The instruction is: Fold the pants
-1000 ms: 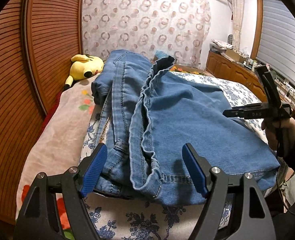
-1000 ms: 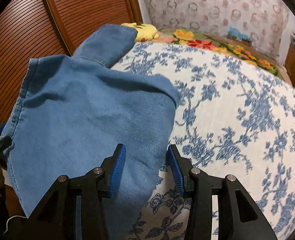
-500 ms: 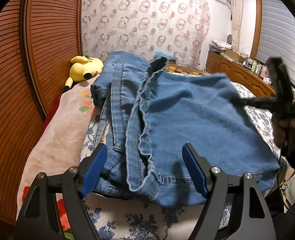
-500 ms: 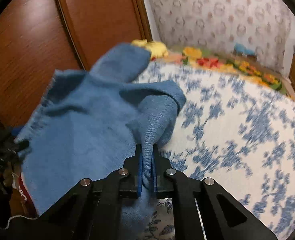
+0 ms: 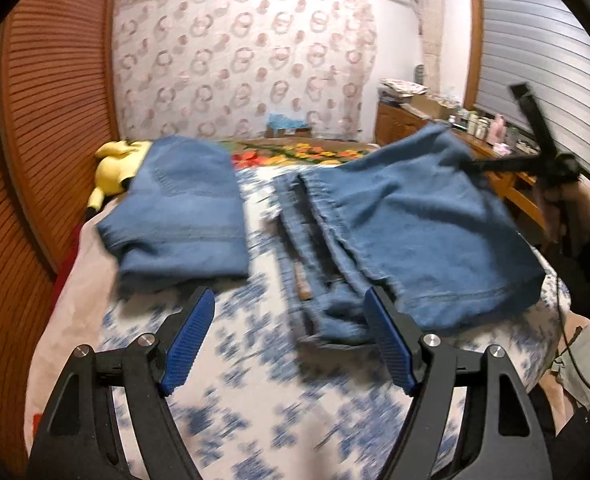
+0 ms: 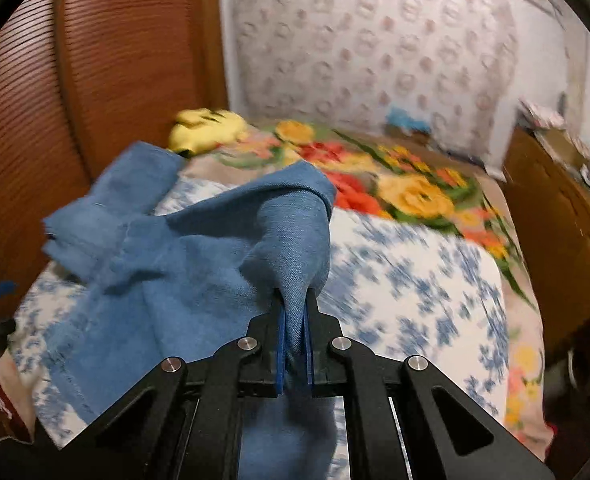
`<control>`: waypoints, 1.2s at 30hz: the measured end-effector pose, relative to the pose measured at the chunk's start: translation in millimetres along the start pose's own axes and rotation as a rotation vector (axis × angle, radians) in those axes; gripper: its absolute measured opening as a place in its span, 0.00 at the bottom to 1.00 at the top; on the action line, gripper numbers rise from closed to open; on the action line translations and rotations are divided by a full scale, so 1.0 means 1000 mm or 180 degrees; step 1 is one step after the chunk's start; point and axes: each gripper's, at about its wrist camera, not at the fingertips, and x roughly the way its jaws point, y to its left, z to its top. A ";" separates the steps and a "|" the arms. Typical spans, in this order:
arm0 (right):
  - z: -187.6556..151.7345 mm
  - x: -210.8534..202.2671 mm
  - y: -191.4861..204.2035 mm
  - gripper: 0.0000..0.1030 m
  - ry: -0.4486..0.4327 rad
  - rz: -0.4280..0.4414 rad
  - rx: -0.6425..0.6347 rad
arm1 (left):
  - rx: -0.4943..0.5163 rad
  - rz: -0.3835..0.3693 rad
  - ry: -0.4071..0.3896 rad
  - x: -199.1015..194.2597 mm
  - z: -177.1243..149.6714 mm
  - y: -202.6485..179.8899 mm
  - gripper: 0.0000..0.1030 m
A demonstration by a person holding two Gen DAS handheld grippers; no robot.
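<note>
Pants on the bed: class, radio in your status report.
Right hand-held gripper shut on pants, corner lifted. Left hand-held gripper open, empty, above bedspread. Yellow plush toy beside denim, clear of grippers.

Both wrist views face down the bed (image 5: pixel 255 400) toward the curtain (image 6: pixel 375 40); shared: jeans (image 5: pixel 415 220), yellow toy (image 6: pixel 207 128).

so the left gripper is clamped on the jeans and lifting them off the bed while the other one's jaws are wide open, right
Sides are swapped. The right wrist view shows the right gripper clamped on a bunched fold of the jeans, raised off the bed. The left wrist view shows the left gripper wide open, holding nothing.
</note>
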 end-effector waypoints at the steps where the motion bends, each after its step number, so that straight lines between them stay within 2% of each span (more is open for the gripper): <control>1: -0.005 0.006 -0.007 0.07 0.0045 -0.0032 0.0033 | 0.0011 -0.0027 -0.0005 0.002 0.003 -0.004 0.76; 2: -0.009 0.011 -0.012 0.09 0.0075 -0.0040 0.0085 | 0.0031 -0.0080 -0.0001 0.008 0.008 -0.012 0.76; 4: -0.017 0.019 -0.021 0.17 0.0119 -0.0052 0.0212 | 0.0063 -0.0142 0.0009 0.016 0.015 -0.022 0.76; 6: -0.026 0.025 -0.028 0.38 0.0172 0.0012 0.0304 | 0.0120 -0.0192 0.0018 0.023 0.021 -0.034 0.76; 8: -0.038 0.027 -0.034 0.43 0.0221 0.0079 0.0379 | 0.0160 -0.0219 0.0029 0.029 0.023 -0.042 0.76; 14: -0.075 0.013 -0.040 0.45 0.0279 0.0306 0.0477 | 0.0264 -0.0279 0.0157 0.043 0.018 -0.065 0.76; 19: -0.098 -0.007 -0.041 0.45 0.0164 0.0442 0.0642 | 0.0267 -0.0250 0.0298 0.052 0.007 -0.067 0.76; 26: -0.121 -0.015 -0.036 0.49 0.0206 0.0422 0.0701 | 0.0253 -0.0242 0.0365 0.058 -0.002 -0.071 0.76; 33: -0.124 -0.007 -0.034 0.48 0.0198 0.0525 0.0693 | 0.0205 -0.0274 0.0398 0.064 -0.009 -0.067 0.76; 34: -0.124 -0.005 -0.034 0.44 0.0206 0.0541 0.0673 | 0.0198 -0.0277 0.0400 0.064 -0.009 -0.067 0.76; 35: -0.123 -0.006 -0.032 0.32 0.0196 0.0582 0.0651 | 0.0189 -0.0286 0.0400 0.064 -0.010 -0.066 0.76; 36: -0.121 -0.008 -0.031 0.16 0.0175 0.0641 0.0640 | 0.0176 -0.0299 0.0399 0.064 -0.010 -0.065 0.76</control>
